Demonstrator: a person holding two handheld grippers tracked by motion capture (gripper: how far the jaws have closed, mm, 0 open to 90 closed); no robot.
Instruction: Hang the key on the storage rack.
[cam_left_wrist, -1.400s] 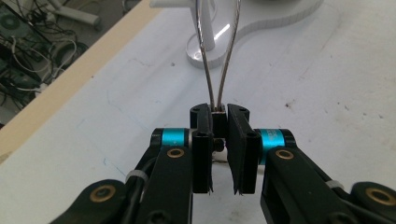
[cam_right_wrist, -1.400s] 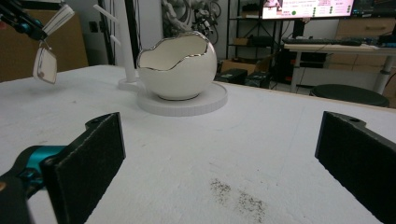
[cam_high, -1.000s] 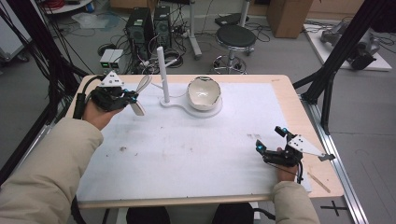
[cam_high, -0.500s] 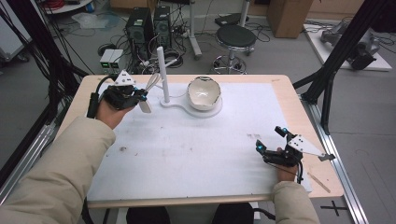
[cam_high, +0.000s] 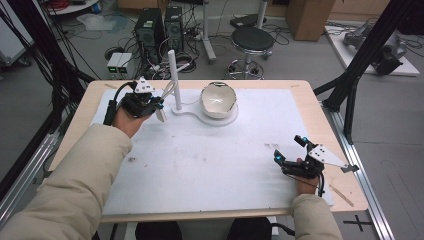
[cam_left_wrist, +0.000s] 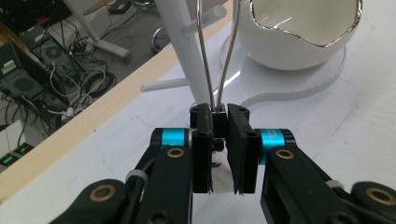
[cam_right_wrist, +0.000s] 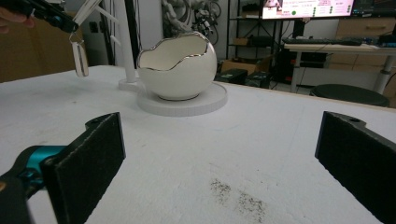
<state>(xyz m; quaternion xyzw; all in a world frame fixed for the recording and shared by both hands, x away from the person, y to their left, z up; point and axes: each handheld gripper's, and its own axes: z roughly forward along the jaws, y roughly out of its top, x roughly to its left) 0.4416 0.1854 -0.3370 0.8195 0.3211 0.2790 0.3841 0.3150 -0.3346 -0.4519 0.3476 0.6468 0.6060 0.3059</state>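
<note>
1. High view: the left gripper (cam_high: 155, 103) holds a wire-loop pendant (cam_high: 161, 114) beside the white peg stand (cam_high: 173, 80); the right gripper (cam_high: 290, 155) rests well apart on the desk (cam_high: 200, 165).
2. Left gripper view: its fingers (cam_left_wrist: 201, 154) pinch the pendant's wire loop (cam_left_wrist: 219, 70) near a peg; hanging appears under way, and the next move calls for passing the loop over that peg.
3. Right gripper view: fingers (cam_right_wrist: 93, 158) spread, empty, facing the egg-shaped bowl (cam_right_wrist: 177, 70).

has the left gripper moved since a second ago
Yes. In the high view the left gripper has travelled rightward across the table toward the white stand's post, carrying its thin metal loop; it now sits right beside that post.
</note>
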